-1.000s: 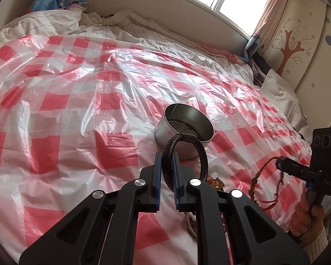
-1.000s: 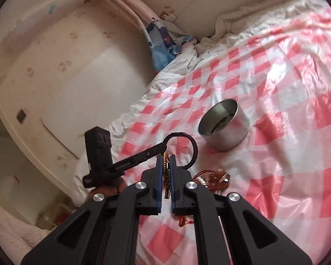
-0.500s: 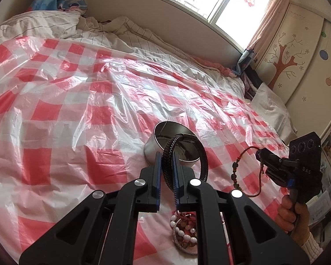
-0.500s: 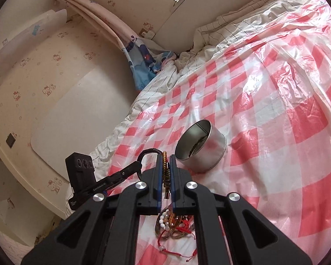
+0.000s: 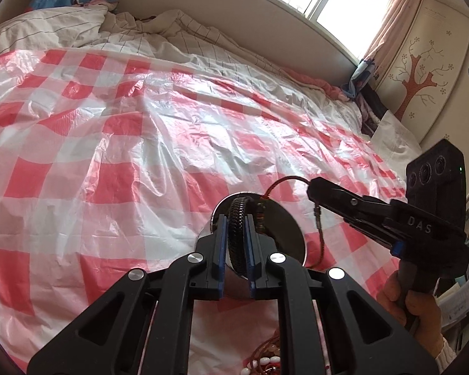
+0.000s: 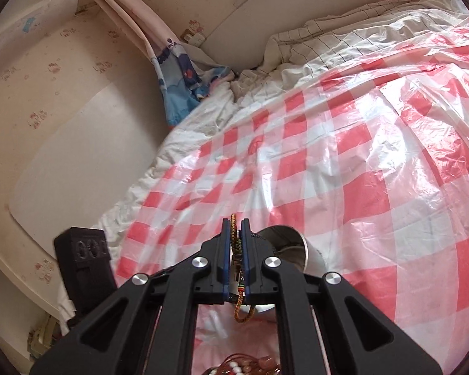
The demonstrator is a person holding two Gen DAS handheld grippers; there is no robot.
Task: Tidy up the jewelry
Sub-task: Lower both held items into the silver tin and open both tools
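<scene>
Here, the left gripper [image 5: 237, 218] pinches a black braided bracelet [image 5: 236, 234] directly above the open metal tin [image 5: 284, 228], its jaws just starting to ease apart. Beside it, the right gripper [image 6: 235, 228] clamps a red beaded cord bracelet [image 6: 239, 297] over the same tin. Release each only once its loop hangs fully inside the rim, one at a time.

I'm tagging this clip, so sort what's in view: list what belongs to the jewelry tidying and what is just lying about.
Job:
- black braided bracelet, in left gripper
- red cord bracelet, in right gripper
- metal tin
- beaded jewelry pile

Lying about:
- checked plastic sheet
- white bedding
- blue patterned cloth
</scene>
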